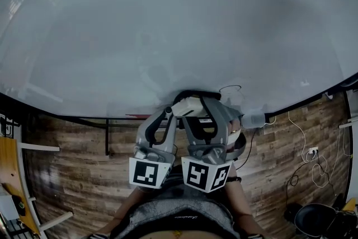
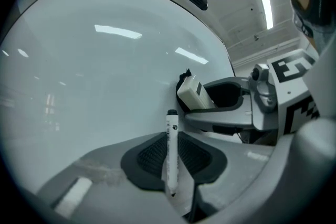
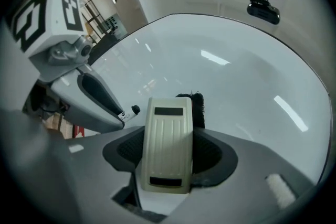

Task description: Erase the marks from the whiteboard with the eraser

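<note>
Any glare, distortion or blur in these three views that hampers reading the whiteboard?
Head view: strong fisheye bend; the whiteboard looks dim grey with faint reflections, no hard glare. Left gripper view: ceiling-light streaks mirrored on the whiteboard, marker sharp, dark corners. Right gripper view: similar streaks, eraser sharp, dark corners too.
</note>
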Demonstrator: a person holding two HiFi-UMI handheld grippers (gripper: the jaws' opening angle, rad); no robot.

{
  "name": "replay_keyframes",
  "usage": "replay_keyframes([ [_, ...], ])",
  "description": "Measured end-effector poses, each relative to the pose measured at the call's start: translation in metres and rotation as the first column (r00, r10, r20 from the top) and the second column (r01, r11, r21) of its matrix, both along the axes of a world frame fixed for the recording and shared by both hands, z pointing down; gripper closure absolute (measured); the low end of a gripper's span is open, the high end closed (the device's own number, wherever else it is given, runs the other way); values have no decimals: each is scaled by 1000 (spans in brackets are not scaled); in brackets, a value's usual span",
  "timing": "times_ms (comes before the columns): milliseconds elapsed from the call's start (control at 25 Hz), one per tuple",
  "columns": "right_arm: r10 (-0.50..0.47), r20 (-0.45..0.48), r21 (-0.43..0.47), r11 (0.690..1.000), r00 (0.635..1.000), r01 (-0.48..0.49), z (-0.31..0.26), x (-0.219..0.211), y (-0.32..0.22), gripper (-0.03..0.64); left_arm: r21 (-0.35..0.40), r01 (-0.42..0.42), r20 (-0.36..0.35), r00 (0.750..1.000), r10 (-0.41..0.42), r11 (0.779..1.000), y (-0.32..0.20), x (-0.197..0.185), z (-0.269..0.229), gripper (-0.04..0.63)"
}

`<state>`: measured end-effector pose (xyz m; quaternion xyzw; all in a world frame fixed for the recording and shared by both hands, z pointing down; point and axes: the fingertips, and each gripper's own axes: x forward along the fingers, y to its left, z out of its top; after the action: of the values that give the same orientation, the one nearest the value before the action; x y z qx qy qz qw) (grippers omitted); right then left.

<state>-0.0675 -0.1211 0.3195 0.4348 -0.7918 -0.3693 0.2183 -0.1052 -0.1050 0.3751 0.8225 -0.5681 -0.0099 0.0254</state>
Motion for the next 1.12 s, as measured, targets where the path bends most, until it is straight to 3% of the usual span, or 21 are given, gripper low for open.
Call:
replay_keyframes([
  [280, -11, -132, 42, 999, 991, 17, -8, 20, -3, 360, -9, 20, -8, 1000, -20, 1000, -4, 17, 3, 526],
  [680, -8, -122, 56, 998, 993, 15, -19, 68, -9, 359, -1, 8, -10, 1000, -8, 1000, -10, 54, 2, 526],
  [960, 119, -141, 89, 990, 983, -107, -19, 122, -23, 359, -4, -24, -10, 1000, 24, 1000, -12, 77, 2, 526],
  [1120, 143, -141, 92, 987, 980, -131, -17, 127, -25, 359, -7, -42, -13, 999, 41, 999, -12, 80, 4, 526],
])
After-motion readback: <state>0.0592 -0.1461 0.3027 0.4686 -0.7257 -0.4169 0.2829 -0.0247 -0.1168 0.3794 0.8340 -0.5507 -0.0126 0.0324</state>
